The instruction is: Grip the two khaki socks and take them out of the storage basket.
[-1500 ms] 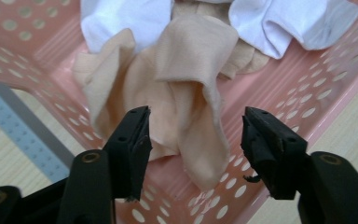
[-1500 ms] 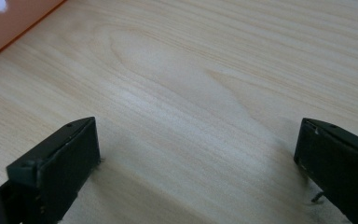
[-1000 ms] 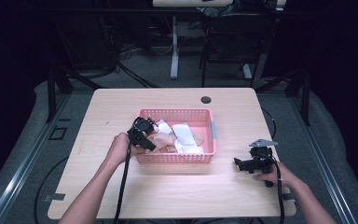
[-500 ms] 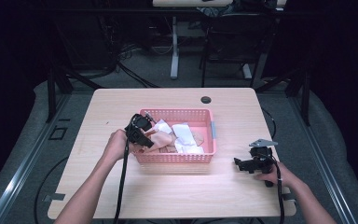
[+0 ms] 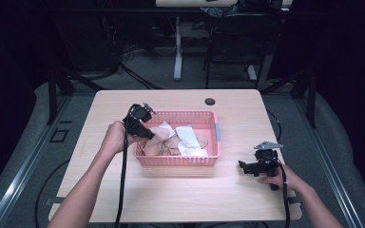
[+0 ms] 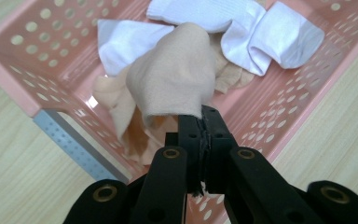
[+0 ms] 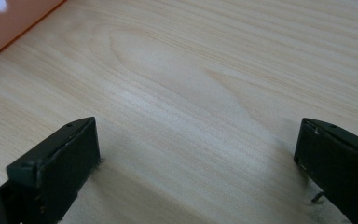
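Beige sock (image 6: 172, 74) pinched in left gripper (image 6: 200, 128) over basket (image 6: 23, 93) edge.

The bench (image 5: 180, 194) has a light wood-grain top with rounded corners and a round black grommet (image 5: 210, 101) near its far edge. The floor (image 5: 38, 156) around the bench is grey. A metal rail (image 5: 24, 178) runs along the floor left of the bench. Beyond the bench's far edge stand a white support post (image 5: 177, 47) and a dark chair (image 5: 240, 40). Black cables (image 5: 133, 71) lie on the floor there. The room behind the bench is dark.
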